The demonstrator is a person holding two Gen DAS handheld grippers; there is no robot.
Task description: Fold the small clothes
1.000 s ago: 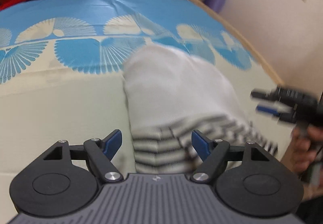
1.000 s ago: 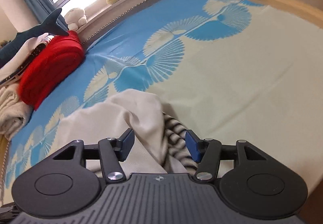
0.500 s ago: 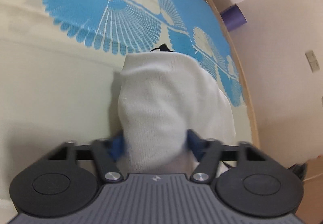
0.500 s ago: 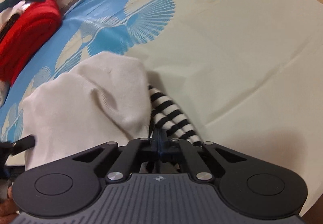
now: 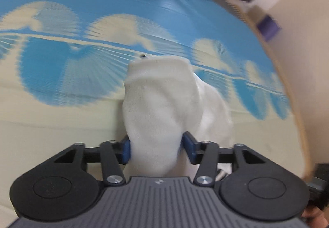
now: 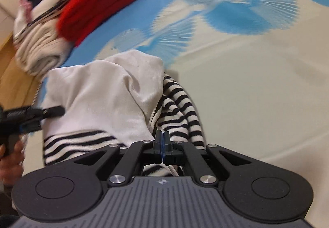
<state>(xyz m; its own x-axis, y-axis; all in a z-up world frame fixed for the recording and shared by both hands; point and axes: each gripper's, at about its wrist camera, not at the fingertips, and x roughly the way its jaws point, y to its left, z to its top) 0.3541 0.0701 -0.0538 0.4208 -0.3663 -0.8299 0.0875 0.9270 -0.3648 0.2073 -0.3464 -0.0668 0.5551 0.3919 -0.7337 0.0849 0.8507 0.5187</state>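
Step in hand, by my reading: both ends of the garment (image 6: 107,92) gripped and carried across the bed sheet (image 6: 257,88) as one bundle, a relocating or stacking move within the fold rather than a crease being made.

Landmark: the stack of folded clothes (image 6: 78,14), red piece on top, at the far edge of the sheet.

Garment: cream knit with black-and-white striped parts, bunched and raised between the grippers, near side of the stack, not touching it.

Left gripper (image 5: 157,146): jaws partly apart, blue pads pressed into a thick cream fold from both sides; they have just eased out slightly, cloth between them throughout. Reads as a hold on the bulk.

Right gripper (image 6: 162,144): jaws fully together, striped fabric pinched between the pads, on the garment side farther from the stack.

Both views are motion-blurred.

Next move calls for: lowering the bundle flat onto bare sheet short of the stack, keeping both grips level so the layers do not slide, then releasing and smoothing.
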